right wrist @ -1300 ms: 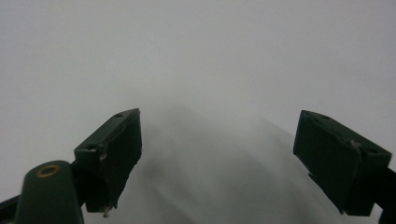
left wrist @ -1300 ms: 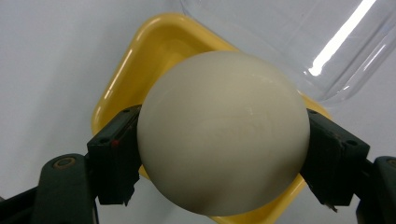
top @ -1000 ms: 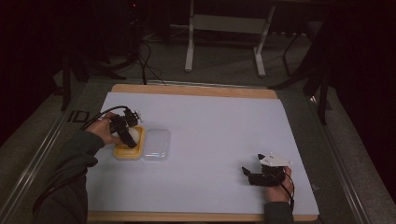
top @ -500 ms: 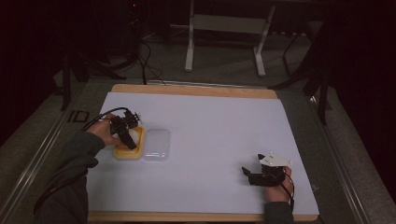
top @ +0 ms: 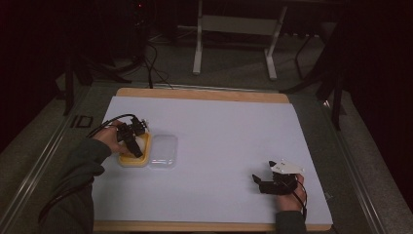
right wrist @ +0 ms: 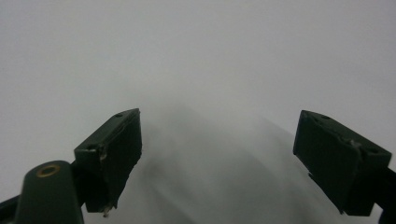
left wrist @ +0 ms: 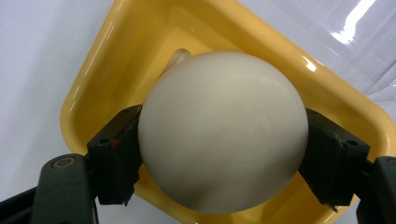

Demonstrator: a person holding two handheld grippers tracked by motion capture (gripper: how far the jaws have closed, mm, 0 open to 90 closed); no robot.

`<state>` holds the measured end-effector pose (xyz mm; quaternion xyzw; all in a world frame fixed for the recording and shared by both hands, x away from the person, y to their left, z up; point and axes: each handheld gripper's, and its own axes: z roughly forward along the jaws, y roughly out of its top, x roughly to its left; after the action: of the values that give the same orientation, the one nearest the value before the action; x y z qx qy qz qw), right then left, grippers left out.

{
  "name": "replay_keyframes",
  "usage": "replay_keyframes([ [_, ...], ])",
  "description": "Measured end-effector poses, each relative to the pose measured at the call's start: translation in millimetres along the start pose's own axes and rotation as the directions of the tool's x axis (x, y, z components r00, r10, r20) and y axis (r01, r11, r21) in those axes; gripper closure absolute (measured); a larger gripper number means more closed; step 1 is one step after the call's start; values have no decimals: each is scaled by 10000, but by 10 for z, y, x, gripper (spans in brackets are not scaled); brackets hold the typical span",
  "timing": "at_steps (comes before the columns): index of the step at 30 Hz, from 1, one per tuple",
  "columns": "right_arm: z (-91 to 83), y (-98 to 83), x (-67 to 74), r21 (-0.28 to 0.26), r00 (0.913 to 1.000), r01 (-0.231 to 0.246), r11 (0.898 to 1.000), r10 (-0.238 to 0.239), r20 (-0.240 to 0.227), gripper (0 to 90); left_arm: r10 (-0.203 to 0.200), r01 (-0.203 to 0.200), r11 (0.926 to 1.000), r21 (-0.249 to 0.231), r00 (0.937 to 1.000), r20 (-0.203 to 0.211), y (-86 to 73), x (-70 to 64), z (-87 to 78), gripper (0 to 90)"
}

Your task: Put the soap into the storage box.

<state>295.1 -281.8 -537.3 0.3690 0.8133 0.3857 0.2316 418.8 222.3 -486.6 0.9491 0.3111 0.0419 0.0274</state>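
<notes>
While pressed from both sides by the left gripper (left wrist: 219, 154), sits squarely between its half-closed jaws over the yellow tray (left wrist: 93, 93): white ball (left wrist: 222, 130).

Left gripper (left wrist: 219, 154): black blocky jaws, brass-coloured pivot screw, black trailing cable. Right gripper (top: 260, 184): black, with grey three-cornered top plate. Sleeves dark grey.

High cam overhead; tool cams close-up, table-facing.
</notes>
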Motion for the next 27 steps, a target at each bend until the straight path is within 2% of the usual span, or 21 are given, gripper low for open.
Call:
replay_keyframes([
  [7,0,0,2,-6,10000,3,10000,-3,-2,153,-176,176,9998,-52,9998,95,-20,16,17,230],
  [13,1,0,2,1,10000,7,10000,-7,-6,153,-136,138,9999,-78,9998,164,-47,20,47,225],
  [21,0,0,3,-5,10000,19,10000,-19,-1,153,-230,233,9996,-162,9995,197,-41,13,82,156],
  [27,1,1,3,9,10000,30,10000,-30,-11,153,-333,334,9988,-359,9994,50,-45,18,78,134],
])
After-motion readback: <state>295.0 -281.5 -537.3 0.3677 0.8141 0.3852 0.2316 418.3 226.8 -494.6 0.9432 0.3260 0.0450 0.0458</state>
